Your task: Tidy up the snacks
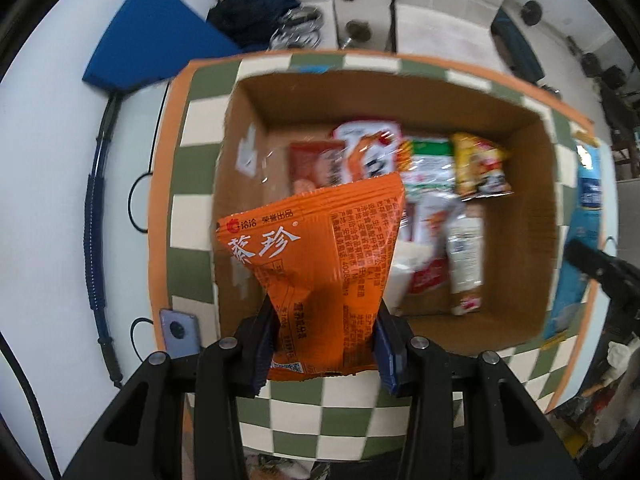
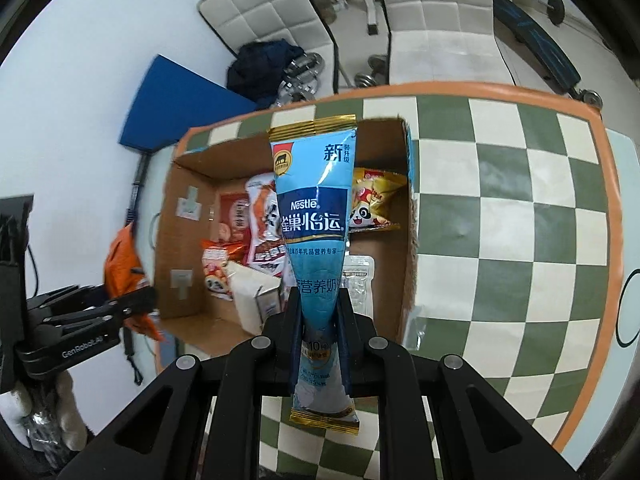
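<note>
Gripping one orange packet (image 1: 320, 264), left gripper (image 1: 324, 344); right gripper (image 2: 320, 320) clamps one blue sachet (image 2: 316, 216) above one box (image 1: 532, 216).

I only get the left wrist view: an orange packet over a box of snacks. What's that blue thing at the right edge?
Observer: A long blue Nestle packet with gold ends. The right gripper has its jaws shut on it.
Operator: Is it over the box too?
Observer: In the right wrist view it overlaps the cardboard box, close to the right wall. I cannot tell its height.
Operator: How does my gripper look from outside?
Observer: The left gripper is black, lettered GenRobot.AI, with the orange packet hanging from it.
</note>
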`<state>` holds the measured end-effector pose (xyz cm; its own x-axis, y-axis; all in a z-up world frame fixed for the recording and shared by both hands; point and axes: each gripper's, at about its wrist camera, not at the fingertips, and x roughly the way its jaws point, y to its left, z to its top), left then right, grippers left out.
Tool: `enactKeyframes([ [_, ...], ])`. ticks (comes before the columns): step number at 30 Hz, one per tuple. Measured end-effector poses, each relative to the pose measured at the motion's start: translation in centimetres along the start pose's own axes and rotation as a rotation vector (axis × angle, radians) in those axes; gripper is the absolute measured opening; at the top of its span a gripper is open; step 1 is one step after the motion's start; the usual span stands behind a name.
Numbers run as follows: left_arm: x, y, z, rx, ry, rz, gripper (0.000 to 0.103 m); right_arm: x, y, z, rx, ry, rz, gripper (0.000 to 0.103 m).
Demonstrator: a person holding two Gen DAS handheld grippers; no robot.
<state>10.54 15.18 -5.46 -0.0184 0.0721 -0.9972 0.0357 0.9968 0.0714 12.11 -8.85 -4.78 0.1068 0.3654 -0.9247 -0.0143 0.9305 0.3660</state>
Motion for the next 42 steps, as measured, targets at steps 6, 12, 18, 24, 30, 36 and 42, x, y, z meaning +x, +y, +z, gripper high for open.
enactKeyframes([
  [6, 4.3, 1.4, 0.5, 0.003, 0.094, -0.011, 0.040, 3.3, 0.4, 0.0, 0.007, 0.029, -0.042, 0.017],
  [12, 6.8, 1.5, 0.6, 0.017, 0.153, -0.006, 0.040, 5.2, 0.0, 0.0, 0.033, 0.047, -0.068, 0.017],
  [18, 8.1, 1.6, 0.3, 0.019, 0.201, -0.026, 0.042, 6.4, -0.6, -0.2, 0.053, 0.063, -0.091, 0.017],
  [24, 8.4, 2.0, 0.1, -0.006, 0.208, -0.056, 0.049, 7.4, -1.1, -0.2, 0.082, 0.113, -0.098, 0.042],
  [30, 7.9, 2.1, -0.4, -0.010, 0.170, -0.065, 0.065, 6.9, -0.2, -0.5, 0.052, 0.093, -0.113, 0.088],
  [36, 6.3, 1.6, -1.0, -0.014, 0.102, -0.047, 0.083, 6.5, 0.5, -1.0, 0.042, 0.092, -0.122, 0.090],
  [42, 4.7, 0.8, -1.5, -0.026, 0.028, -0.039, 0.088, 5.8, 0.7, -1.6, 0.031, 0.071, -0.144, 0.094],
])
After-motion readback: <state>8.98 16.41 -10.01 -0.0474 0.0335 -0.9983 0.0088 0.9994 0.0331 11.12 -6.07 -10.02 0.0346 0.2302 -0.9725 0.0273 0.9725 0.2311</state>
